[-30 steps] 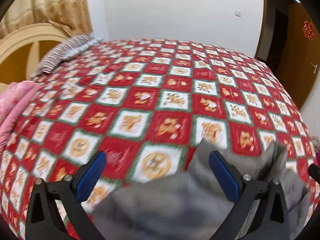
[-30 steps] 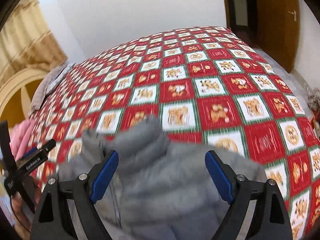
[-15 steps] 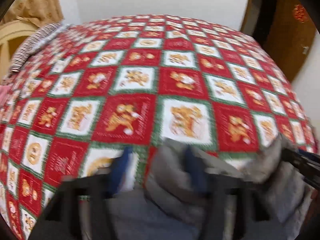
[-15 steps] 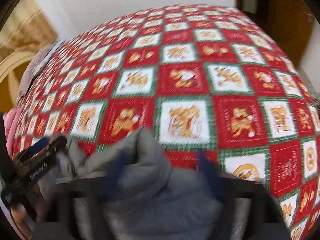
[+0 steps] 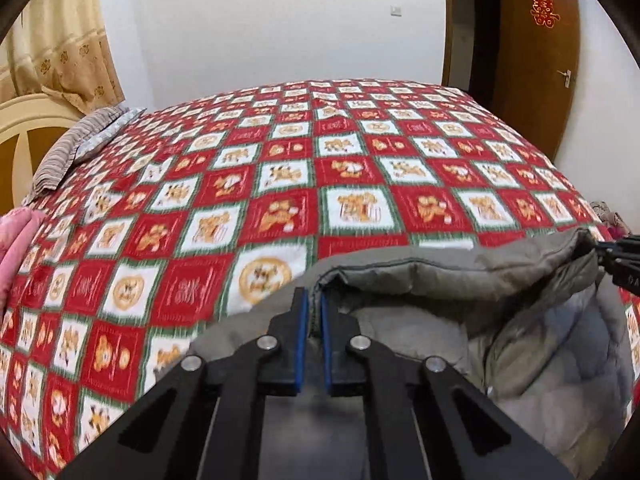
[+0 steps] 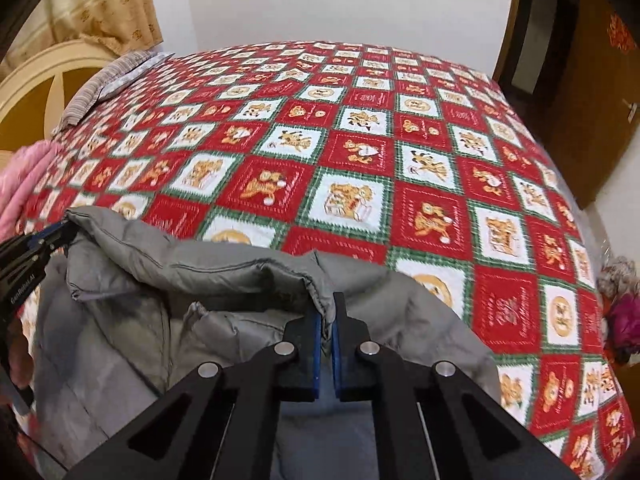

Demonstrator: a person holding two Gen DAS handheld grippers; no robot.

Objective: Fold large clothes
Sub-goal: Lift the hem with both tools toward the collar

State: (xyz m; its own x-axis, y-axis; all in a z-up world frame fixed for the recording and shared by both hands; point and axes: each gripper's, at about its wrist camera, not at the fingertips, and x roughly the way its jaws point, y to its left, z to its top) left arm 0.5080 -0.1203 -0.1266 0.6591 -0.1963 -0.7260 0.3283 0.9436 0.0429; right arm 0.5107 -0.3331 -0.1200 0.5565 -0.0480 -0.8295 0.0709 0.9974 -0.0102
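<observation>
My left claw [image 5: 314, 300] is pinching the hem of the grey padded jacket [image 5: 460, 280], and my right claw [image 6: 327, 304] is clamped on the same edge further along. Only the right view shows the jacket's quilted lining [image 6: 100, 340] sagging to my left; only the left view shows the door's red emblem [image 5: 545, 11]. The jacket hangs just ahead over the bed [image 6: 360, 152] with its red checked quilt; beyond it are a striped pillow [image 5: 80, 140], curtain [image 5: 60, 48] and white wall [image 5: 280, 20].
</observation>
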